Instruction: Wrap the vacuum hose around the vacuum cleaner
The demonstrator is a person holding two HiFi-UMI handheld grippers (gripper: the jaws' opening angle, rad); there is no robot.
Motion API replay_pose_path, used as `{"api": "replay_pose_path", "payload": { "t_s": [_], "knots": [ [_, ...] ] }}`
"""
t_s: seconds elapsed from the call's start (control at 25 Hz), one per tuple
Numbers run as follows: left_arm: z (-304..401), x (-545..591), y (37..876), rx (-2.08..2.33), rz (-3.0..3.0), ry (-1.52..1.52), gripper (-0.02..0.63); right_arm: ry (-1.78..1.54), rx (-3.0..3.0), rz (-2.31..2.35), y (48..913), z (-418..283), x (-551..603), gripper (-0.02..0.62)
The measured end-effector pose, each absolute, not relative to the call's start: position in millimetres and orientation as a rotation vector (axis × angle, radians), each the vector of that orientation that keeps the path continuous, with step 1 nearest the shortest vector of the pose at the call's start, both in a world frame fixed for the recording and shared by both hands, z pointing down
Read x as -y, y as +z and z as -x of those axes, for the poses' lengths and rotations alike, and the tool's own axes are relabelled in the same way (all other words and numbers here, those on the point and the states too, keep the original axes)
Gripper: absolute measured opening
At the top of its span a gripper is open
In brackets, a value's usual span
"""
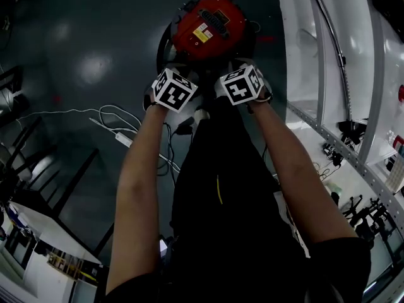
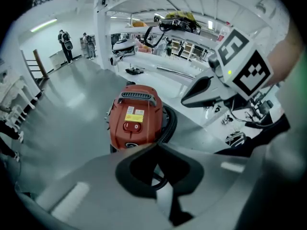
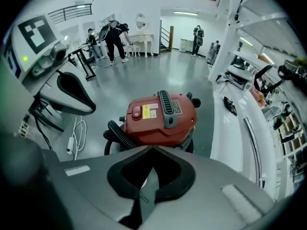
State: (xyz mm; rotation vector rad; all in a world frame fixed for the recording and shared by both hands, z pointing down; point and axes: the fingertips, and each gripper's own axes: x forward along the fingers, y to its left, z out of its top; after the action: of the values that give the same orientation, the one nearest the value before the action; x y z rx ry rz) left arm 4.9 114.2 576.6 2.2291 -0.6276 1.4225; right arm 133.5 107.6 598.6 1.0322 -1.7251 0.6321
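Vacuum hose (image 3: 120, 134) lies looped round the base of the red vacuum cleaner (image 3: 160, 113), which stands on the floor (image 1: 82, 62) beside a white bench (image 1: 300, 55). It looks ribbed, springy and light, so it is best taken mid-length without crushing. The left gripper (image 2: 158, 145) and right gripper (image 3: 153, 147) hover above, each with its jaws pressed together on nothing.

**Red body, black hose**

The vacuum cleaner (image 1: 210, 27) is red, with a yellow label and a grey handle. Its ribbed hose (image 3: 117, 133) is black. The marker cubes (image 1: 173, 89) carry black-and-white squares. At frame left, a white cable (image 1: 113, 131) crosses the glossy dark grey floor (image 1: 82, 55).
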Motion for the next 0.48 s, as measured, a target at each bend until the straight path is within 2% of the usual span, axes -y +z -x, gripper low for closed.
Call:
{"api": "replay_pose_path", "payload": {
  "t_s": [0.48],
  "knots": [
    [-15.0,-110.6,525.1,0.859,-2.137,1.221,0.009,0.797,1.824,-1.258,525.0,-112.6,-98.9,-0.005]
  ]
}}
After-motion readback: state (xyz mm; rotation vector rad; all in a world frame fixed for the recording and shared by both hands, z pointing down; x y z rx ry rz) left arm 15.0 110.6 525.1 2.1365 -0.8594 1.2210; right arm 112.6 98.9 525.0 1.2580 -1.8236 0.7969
